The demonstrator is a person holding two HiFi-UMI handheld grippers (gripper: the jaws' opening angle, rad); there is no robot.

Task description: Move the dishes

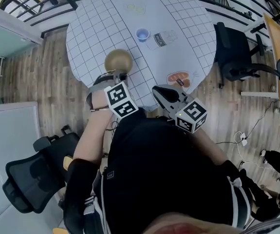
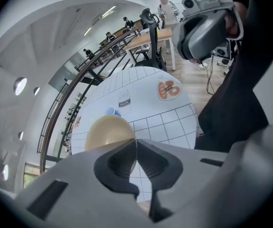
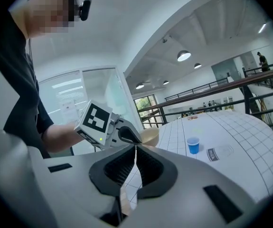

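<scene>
Left side first: the left hand-held gripper [image 2: 135,145] is clenched on the thin rim of the tan bowl [image 2: 105,131], jaws nearly touching, and it holds the bowl over the near edge of the checked counter [image 1: 96,28]. Further in, a blue cup [image 1: 142,34] stands mid-counter. Over on the right, the right hand-held gripper [image 3: 135,148] has its jaws pressed together with nothing between them, near a plate [image 1: 178,78] of food at the counter's edge.

one bowl [image 1: 119,61], one cup [image 1: 142,34]
</scene>
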